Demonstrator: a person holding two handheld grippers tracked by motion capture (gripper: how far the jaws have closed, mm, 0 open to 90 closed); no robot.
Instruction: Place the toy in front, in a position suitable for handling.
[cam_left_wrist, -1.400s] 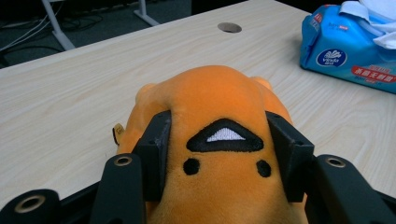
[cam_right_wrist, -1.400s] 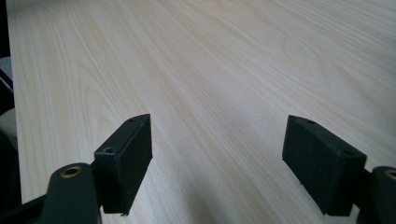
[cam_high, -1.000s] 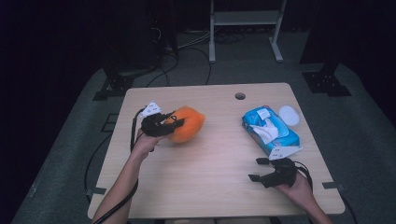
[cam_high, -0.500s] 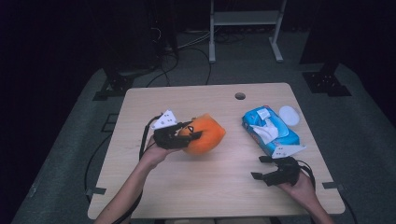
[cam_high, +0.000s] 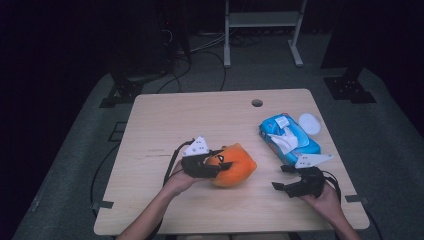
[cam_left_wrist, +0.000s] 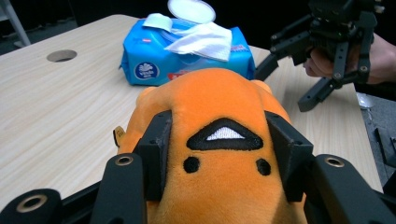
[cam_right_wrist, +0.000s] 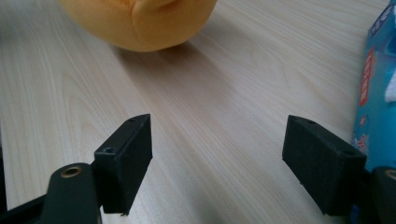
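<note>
My left tool (cam_high: 216, 165) is clamped on the orange plush toy (cam_high: 232, 165) at the middle of the bench (cam_high: 165, 120); my right tool (cam_high: 290, 180) stands apart beside the blue wipes pack (cam_high: 287, 139).

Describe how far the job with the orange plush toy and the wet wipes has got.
Done: the left gripper is clamped on the orange plush toy. In hand: holding it beside the blue wet-wipe pack, one wipe sticking out. Left: the open right gripper has not yet pulled a wipe, probably for cleaning the toy.
</note>
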